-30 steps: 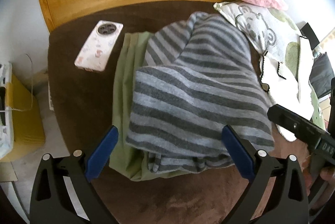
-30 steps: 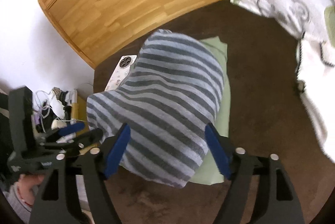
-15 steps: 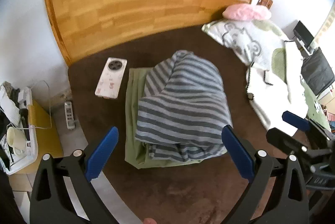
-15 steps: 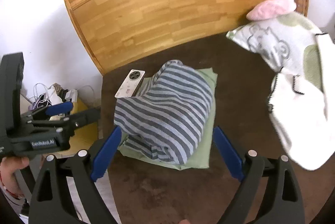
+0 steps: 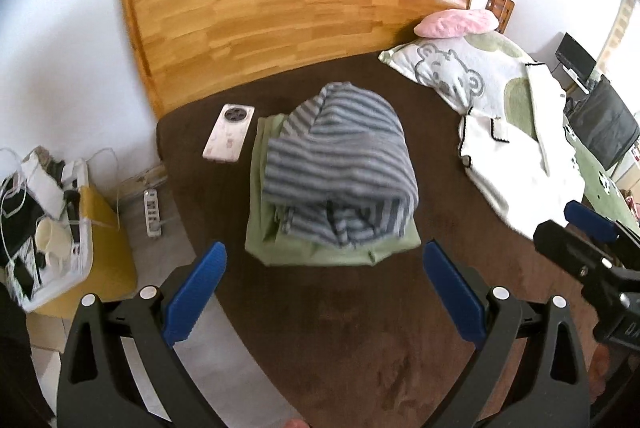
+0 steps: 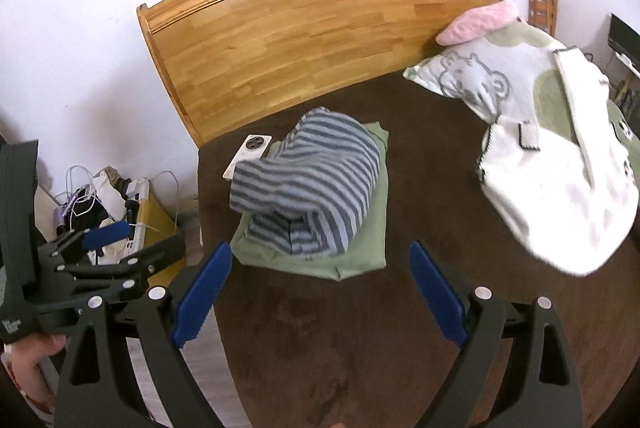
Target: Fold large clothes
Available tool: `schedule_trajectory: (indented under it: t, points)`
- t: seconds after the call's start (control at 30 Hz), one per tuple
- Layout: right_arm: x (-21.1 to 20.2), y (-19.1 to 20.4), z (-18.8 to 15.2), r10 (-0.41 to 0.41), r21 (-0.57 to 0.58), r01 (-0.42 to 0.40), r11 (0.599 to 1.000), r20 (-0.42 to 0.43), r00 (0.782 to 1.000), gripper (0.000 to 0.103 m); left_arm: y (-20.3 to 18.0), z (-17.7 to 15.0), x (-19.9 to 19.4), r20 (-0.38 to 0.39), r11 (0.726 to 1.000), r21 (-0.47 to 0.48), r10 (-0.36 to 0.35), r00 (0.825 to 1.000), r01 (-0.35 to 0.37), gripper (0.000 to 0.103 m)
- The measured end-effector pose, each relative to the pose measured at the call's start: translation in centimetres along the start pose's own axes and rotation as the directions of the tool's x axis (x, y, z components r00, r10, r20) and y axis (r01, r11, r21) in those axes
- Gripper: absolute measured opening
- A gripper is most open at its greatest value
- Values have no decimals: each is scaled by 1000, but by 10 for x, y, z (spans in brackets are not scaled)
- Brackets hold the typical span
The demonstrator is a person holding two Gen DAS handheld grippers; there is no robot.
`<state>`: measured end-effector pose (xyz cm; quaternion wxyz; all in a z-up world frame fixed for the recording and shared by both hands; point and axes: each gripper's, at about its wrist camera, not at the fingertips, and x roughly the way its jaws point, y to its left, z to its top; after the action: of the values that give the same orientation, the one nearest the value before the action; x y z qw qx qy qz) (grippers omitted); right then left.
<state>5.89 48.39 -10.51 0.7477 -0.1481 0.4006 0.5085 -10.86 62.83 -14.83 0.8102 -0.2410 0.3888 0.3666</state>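
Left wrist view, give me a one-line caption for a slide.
Open left gripper above a folded striped garment stacked on a green one, phone beside them.

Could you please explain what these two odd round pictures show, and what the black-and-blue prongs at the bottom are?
Each picture comes from a fisheye camera on a hand-held gripper; no robot is involved. The prongs are its two fingers. One view looks along the left gripper, the other along the right gripper; each also glimpses the other at its edge. Both are open and hold nothing. On the brown bed lies a folded striped garment on a green one, with a phone beside them and a white blanket to the side.
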Motion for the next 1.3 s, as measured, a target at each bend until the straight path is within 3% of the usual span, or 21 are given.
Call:
schedule_trajectory:
  t: [0.17,0.37,0.67,1.3]
  points:
    - [-7,-3,-31,-34,-2,34,999,19,999,89,-5,-33,-3,21,1000,-14,3,1000,-2,96]
    - [12,-10,-43,-66,18,66,998,20,998,89,-5,-51,12,37,1000,-17,-3,999,3,96]
    - [23,-11,-33,-91,65,88,994,39,995,89,-1,-34,25,26,998,64,-4,1000,3,96]
    - [20,-7,-35,-77,24,77,997,21,997,89,1,-27,21,21,998,66,-14,1000,13,96]
